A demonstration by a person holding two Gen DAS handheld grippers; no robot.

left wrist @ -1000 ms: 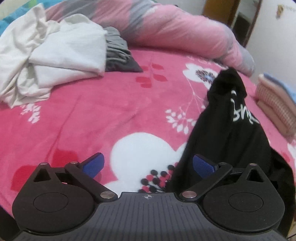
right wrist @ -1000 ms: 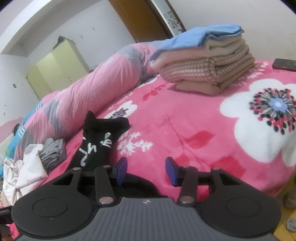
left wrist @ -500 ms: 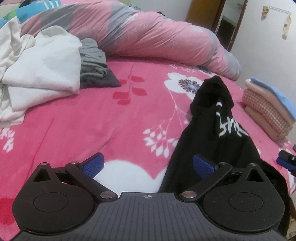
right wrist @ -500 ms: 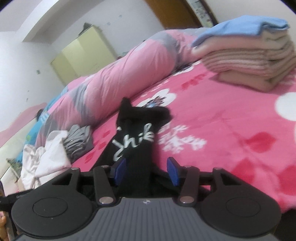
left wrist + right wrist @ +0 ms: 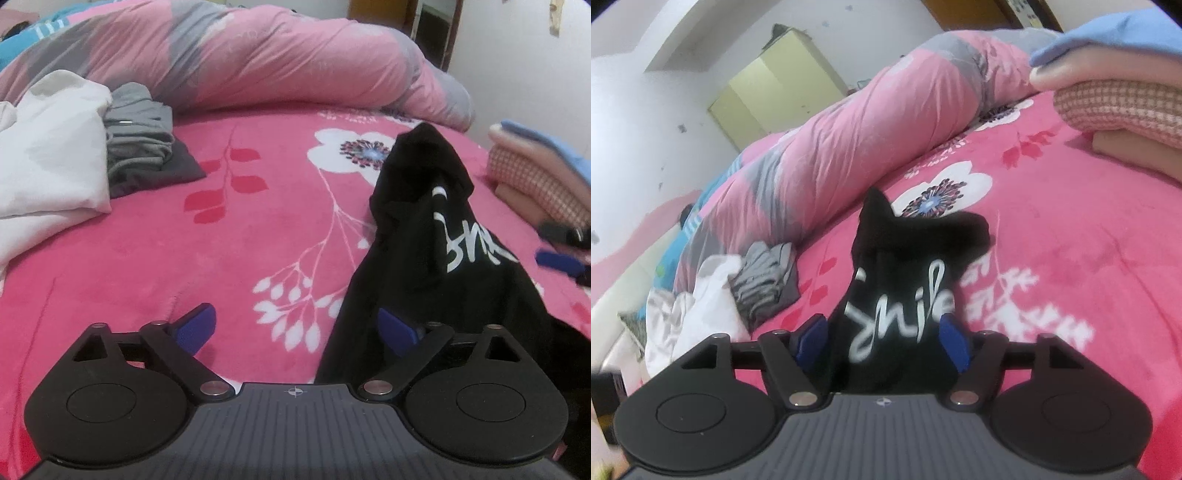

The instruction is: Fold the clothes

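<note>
A black garment with white script lettering (image 5: pixel 436 229) is lying bunched and rumpled on a bed covered by a pink floral blanket (image 5: pixel 221 251), toward the right side of the bed and trailing off its near edge. The left tool (image 5: pixel 295 326) is hovering just above the blanket with its blue pads spread wide and nothing between them; the garment's near left edge is sitting just beside its right pad. The right tool (image 5: pixel 882 338) is facing the same garment from the near right, also spread wide — the dark cloth is filling the gap between its pads, but the jaws are not pinching it. In the left wrist view the right tool is showing only as a blurred blue-and-black shape at the far right edge. A stack of folded clothes (image 5: pixel 1115 85), blue on top and checked pink below, is resting at the far right; a loose heap of white clothes (image 5: pixel 48 147) and grey clothes (image 5: pixel 144 147) is lying at the far left, in front of a rolled pink quilt (image 5: pixel 258 62). Judging by this, both tools are lining up to take hold of the black garment — the next move is likely calling for each to pinch a near edge or corner so the cloth can be spread flat for folding.
</note>
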